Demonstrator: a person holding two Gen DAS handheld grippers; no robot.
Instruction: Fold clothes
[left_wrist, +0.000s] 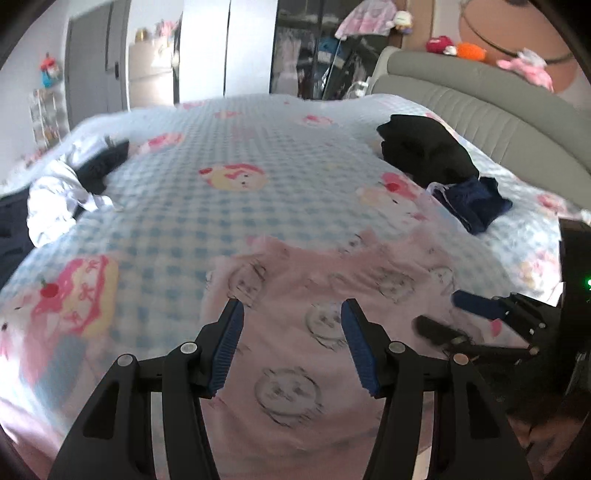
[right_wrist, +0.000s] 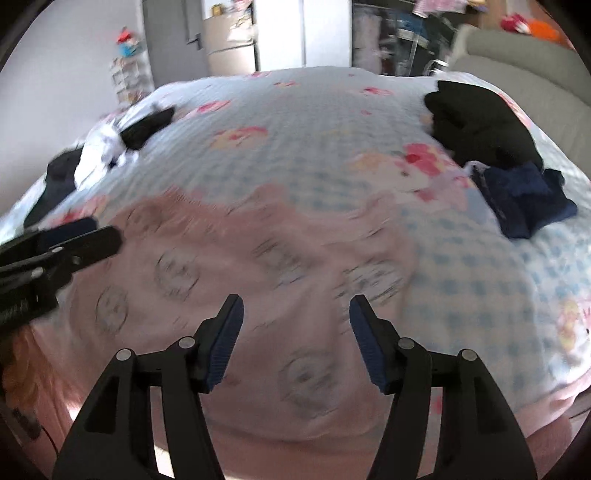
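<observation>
A pink garment (left_wrist: 314, 295) (right_wrist: 236, 273) printed with round cartoon faces lies spread flat on the near part of the bed. My left gripper (left_wrist: 291, 314) hovers over its left half with jaws wide apart and nothing between them. My right gripper (right_wrist: 295, 310) hangs over its right half, also open and empty. Each gripper shows in the other's view: the right one (left_wrist: 465, 314) at the right edge, the left one (right_wrist: 85, 232) at the left edge. Both views are blurred by motion.
The bed has a blue-checked cover (left_wrist: 229, 147) with cartoon prints. A black folded pile (left_wrist: 424, 147) (right_wrist: 480, 122) and a navy garment (left_wrist: 472, 203) (right_wrist: 521, 199) lie at the right. White and dark clothes (left_wrist: 70, 184) (right_wrist: 107, 147) are heaped at the left. A grey headboard (left_wrist: 480, 99) runs along the right.
</observation>
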